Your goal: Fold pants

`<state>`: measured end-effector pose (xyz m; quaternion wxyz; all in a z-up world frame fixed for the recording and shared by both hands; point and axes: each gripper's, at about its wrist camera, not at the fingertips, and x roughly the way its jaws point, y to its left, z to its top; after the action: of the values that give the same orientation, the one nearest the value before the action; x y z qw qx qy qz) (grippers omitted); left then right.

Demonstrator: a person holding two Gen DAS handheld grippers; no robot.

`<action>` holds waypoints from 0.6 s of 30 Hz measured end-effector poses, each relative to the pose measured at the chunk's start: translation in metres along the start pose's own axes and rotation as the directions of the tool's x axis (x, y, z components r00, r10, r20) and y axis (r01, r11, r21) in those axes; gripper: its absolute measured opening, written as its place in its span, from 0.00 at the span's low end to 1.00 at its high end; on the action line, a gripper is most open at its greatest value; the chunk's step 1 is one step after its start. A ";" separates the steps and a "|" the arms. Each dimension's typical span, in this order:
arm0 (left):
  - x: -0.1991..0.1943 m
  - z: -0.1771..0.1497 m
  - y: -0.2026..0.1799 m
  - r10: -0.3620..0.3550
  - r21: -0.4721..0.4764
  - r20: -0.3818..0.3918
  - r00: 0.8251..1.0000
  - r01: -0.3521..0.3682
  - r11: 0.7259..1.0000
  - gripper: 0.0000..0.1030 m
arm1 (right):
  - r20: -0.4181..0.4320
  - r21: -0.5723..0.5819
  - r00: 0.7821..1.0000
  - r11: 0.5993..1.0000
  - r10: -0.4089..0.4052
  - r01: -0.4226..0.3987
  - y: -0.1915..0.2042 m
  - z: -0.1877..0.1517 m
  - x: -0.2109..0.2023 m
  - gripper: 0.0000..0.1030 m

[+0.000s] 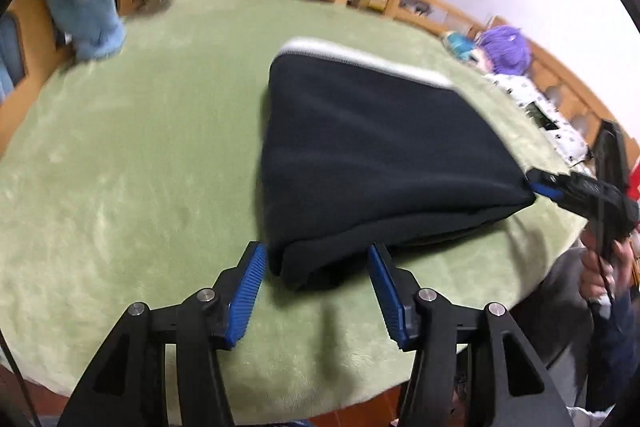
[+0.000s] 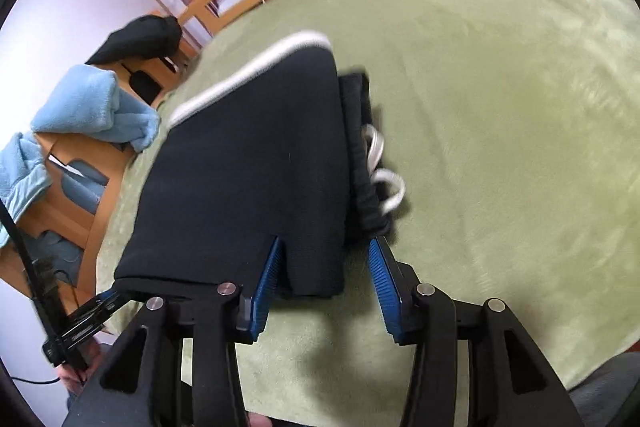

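dark pants lie folded in a thick stack on the green blanket, white drawstring spilling out. a snagged corner could drag the top layer open. left gripper and right gripper each straddle a near corner, fingers half spread, pinching nothing.

Green plush bed carries the folded black pants, lying just ahead of the left claw.
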<state>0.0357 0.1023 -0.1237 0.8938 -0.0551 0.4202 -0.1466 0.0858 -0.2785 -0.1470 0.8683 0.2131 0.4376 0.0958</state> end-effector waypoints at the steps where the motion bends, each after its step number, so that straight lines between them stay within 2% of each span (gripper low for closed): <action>1: -0.004 0.006 0.000 0.002 -0.008 0.012 1.000 -0.002 1.000 0.50 | 0.027 -0.006 1.000 1.000 0.009 -0.008 0.002 0.006 -0.006 0.45; 3: -0.004 0.018 0.001 -0.004 -0.031 0.036 0.999 0.005 1.000 0.52 | 0.056 -0.024 0.998 1.000 0.022 -0.021 0.006 0.022 -0.006 0.46; 7: 0.016 0.051 0.004 0.019 -0.120 0.036 0.999 -0.014 0.993 0.54 | 0.073 -0.072 0.997 0.997 -0.036 0.041 0.014 0.057 0.026 0.46; 10: 0.029 0.056 0.010 -0.035 -0.185 0.031 0.999 0.040 0.982 0.54 | 0.013 -0.088 0.997 0.993 -0.078 0.079 0.015 0.074 0.067 0.45; 11: 0.032 0.058 0.011 -0.045 -0.197 0.029 0.999 0.050 0.979 0.54 | 0.002 -0.092 0.996 0.992 -0.092 0.092 0.015 0.077 0.075 0.40; 12: 0.036 0.060 0.012 -0.049 -0.206 0.025 0.998 0.054 0.977 0.54 | 0.003 -0.112 0.998 0.992 -0.064 0.064 0.021 0.078 0.081 0.16; 14: 0.039 0.065 0.007 -0.046 -0.208 0.019 0.999 0.049 0.977 0.54 | 0.039 -0.190 0.997 0.979 -0.067 0.073 0.036 0.080 0.075 0.10; 15: 0.040 0.067 0.005 -0.051 -0.200 0.021 0.998 0.054 0.978 0.54 | 0.057 -0.170 0.998 0.985 -0.007 0.016 0.034 0.082 0.064 0.09; 16: 0.039 0.069 0.003 -0.064 -0.186 0.031 0.997 0.068 0.980 0.54 | 0.074 -0.094 0.994 0.993 0.085 -0.078 0.025 0.084 0.050 0.09; 17: 0.039 0.070 0.002 -0.073 -0.175 0.039 0.997 0.079 0.981 0.54 | 0.075 -0.049 0.990 0.992 0.117 -0.113 0.018 0.086 0.042 0.09; 18: 0.041 0.068 -0.002 -0.082 -0.162 0.039 0.996 0.087 0.983 0.56 | 0.076 -0.039 0.992 0.994 0.105 -0.102 0.014 0.084 0.036 0.09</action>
<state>0.1127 0.0857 -0.1096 0.8858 -0.1485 0.4138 -0.1484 0.1749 -0.2773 -0.1227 0.8821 0.2240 0.3901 0.1401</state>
